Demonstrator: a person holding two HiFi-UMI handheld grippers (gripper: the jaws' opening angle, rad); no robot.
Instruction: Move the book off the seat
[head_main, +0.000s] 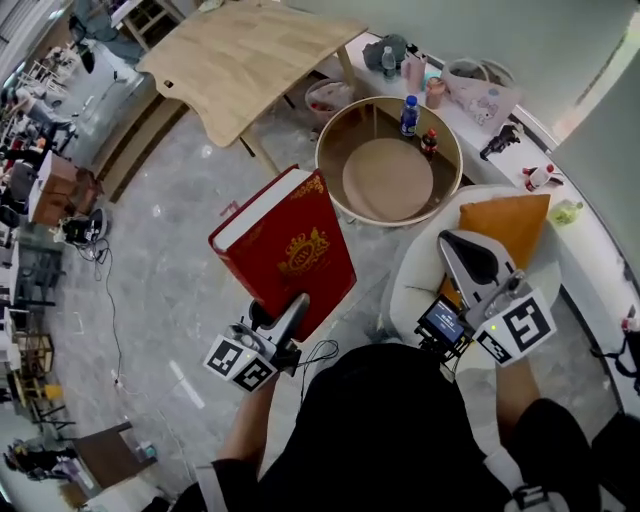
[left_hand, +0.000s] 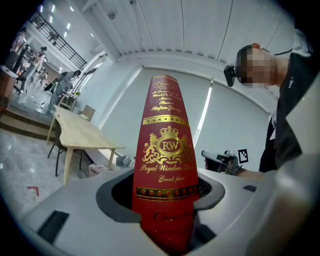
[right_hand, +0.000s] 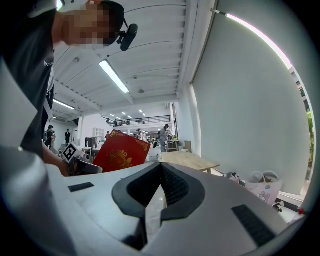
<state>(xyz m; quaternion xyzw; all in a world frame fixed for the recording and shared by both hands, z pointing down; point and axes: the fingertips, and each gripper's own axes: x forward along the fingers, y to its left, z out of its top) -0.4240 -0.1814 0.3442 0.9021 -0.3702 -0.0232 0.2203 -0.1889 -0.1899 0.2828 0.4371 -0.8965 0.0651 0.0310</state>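
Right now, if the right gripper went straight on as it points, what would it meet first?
Probably the light wooden rectangular table, dead ahead of the right gripper; nothing nearer shows in that line, though depth is hard to judge. The red hardcover book lies off-line, leftward.

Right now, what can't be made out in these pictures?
Red hardcover book with a gold crest: lower corner hidden inside the left tool, head view; small gold spine lettering blurred, left gripper view.
White upholstered seat with orange cushion: partly covered by the right tool, head view.
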